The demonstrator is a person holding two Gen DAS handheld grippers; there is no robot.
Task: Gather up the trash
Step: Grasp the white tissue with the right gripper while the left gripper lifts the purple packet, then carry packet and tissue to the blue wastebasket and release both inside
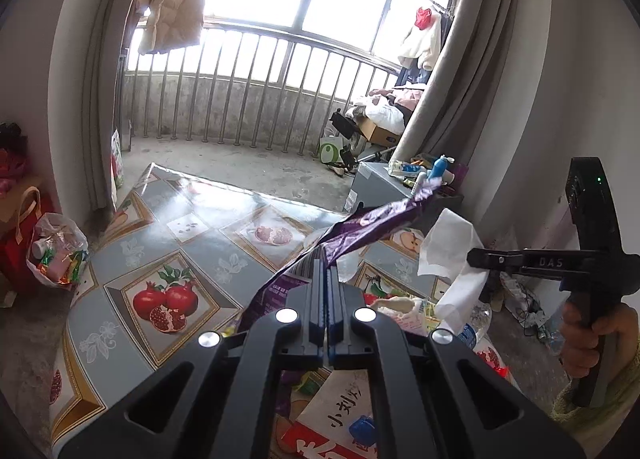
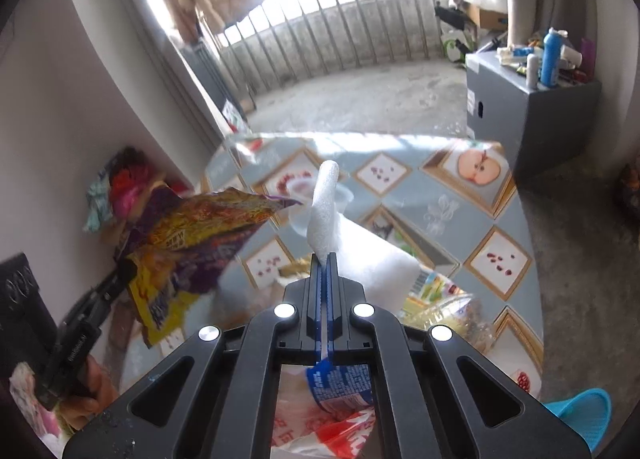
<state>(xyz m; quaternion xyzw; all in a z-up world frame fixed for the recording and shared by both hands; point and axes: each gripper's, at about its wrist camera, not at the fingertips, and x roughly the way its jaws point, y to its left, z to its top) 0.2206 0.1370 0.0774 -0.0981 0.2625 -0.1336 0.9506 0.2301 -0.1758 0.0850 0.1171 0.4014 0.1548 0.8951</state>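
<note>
The left gripper (image 1: 327,259) is closed on a purple snack wrapper (image 1: 372,219), which is pinched between the fingertips and extends away toward 2 o'clock in the left wrist view, lifted above the desk (image 1: 192,227). In the right wrist view the same wrapper (image 2: 200,243) is seen at 9 o'clock, showing a yellow and purple printed face.

The right gripper (image 2: 325,259) is closed on a white paper tissue (image 2: 326,211), clamped between the fingertips and standing up toward 12 o'clock. In the left wrist view the right gripper (image 1: 474,257) is located at 3 o'clock with the tissue (image 1: 448,247) held in it, above the desk edge.

The desk is covered by a cloth printed with fruit panels. Further packaging is seen on it beneath both grippers, including a red-and-white printed bag (image 2: 320,431). A clear plastic bag of rubbish (image 1: 58,251) rests on the floor at 9 o'clock in the left wrist view. A grey cabinet (image 2: 520,107) carrying bottles stands at 2 o'clock in the right wrist view.
</note>
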